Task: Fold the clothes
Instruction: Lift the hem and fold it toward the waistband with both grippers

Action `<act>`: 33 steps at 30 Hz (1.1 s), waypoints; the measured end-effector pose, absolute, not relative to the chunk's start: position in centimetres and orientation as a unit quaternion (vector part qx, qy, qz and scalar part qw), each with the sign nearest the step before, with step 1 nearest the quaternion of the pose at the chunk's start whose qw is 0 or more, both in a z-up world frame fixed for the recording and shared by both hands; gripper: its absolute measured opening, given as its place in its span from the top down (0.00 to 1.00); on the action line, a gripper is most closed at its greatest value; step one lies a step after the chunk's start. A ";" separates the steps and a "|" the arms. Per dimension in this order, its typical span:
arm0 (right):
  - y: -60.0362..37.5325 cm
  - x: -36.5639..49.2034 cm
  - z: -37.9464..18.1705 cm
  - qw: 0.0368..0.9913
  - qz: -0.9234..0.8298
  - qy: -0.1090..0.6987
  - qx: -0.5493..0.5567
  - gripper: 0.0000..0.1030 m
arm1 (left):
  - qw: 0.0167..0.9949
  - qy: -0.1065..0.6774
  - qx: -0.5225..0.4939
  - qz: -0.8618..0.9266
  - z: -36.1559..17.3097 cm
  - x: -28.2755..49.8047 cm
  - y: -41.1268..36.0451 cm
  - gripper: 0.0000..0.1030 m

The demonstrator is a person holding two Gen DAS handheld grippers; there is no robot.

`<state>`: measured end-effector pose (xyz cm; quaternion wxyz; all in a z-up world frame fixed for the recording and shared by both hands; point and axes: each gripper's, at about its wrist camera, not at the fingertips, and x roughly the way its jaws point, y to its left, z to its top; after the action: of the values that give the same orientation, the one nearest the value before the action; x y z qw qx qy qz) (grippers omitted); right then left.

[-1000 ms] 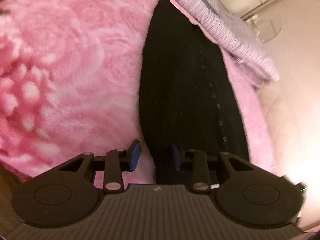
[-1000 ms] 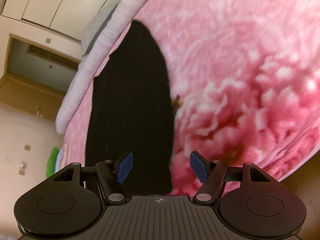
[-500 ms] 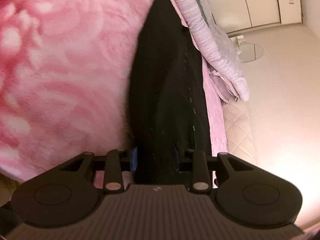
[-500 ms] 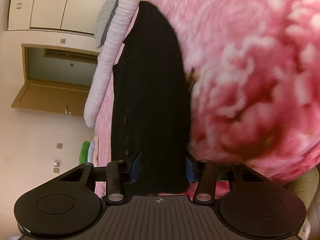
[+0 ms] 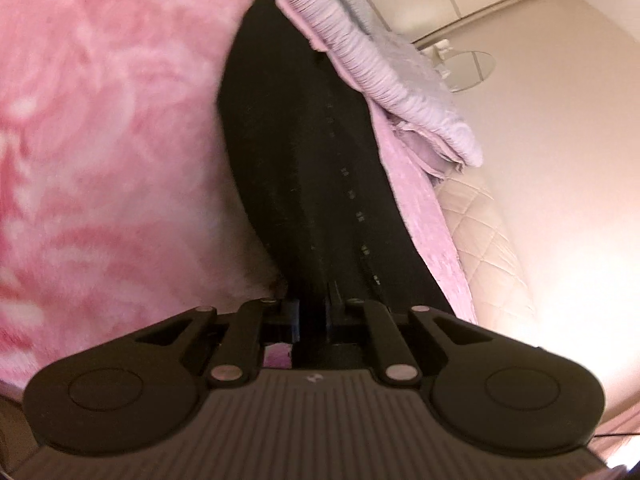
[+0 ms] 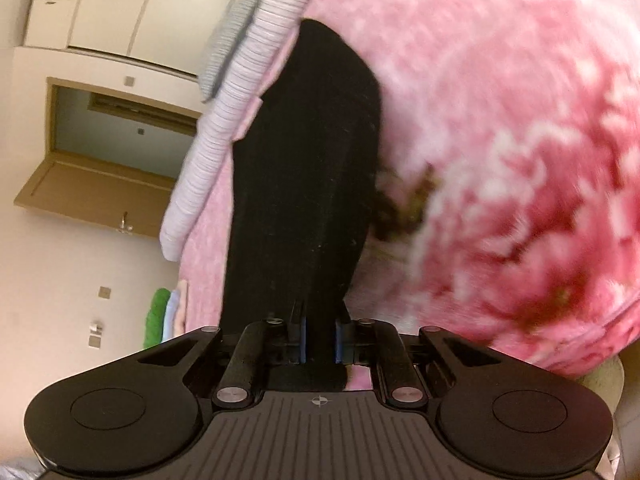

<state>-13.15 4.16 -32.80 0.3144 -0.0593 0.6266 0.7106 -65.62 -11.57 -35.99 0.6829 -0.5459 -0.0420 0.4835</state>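
A long black knitted garment [image 5: 304, 168] with a row of small buttons lies stretched over a pink flowered blanket [image 5: 104, 152]. Its near end runs between the blue pads of my left gripper [image 5: 311, 316], whose jaws are closing and pinch the cloth. In the right wrist view the same black garment [image 6: 308, 184] reaches away from me, and my right gripper [image 6: 319, 340] is closing its jaws on the near hem, with the fabric pressed between the pads.
A rolled lilac ribbed cover [image 5: 360, 60] and a grey pillow [image 6: 228, 40] lie along the far bed edge. A stack of green and pale folded cloths [image 6: 164, 316] sits beside the bed. White cupboards [image 6: 104, 8] and beige floor lie beyond.
Both grippers went from wide open to closed on the near end of the black garment. Both views tipped forward over the cloth and back.
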 end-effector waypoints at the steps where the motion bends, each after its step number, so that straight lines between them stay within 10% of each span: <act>1: 3.9 -13.5 -32.1 0.317 0.714 0.621 -0.057 0.89 | 0.687 -0.044 -0.541 0.483 -35.5 -65.8 -11.9 0.93; 22: -10.2 -13.0 -29.9 0.298 0.698 0.649 -0.049 0.89 | 0.692 -0.018 -0.545 0.473 -32.3 -67.8 -24.5 0.93; 33: -5.2 -14.7 -25.9 0.283 0.734 0.615 -0.054 0.89 | 0.707 -0.041 -0.544 0.450 -28.8 -69.0 -18.3 0.93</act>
<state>-14.65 -5.21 -25.88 0.2835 -0.0545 0.6147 0.7340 -68.97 -18.28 -28.83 0.7067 -0.5444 -0.0410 0.4501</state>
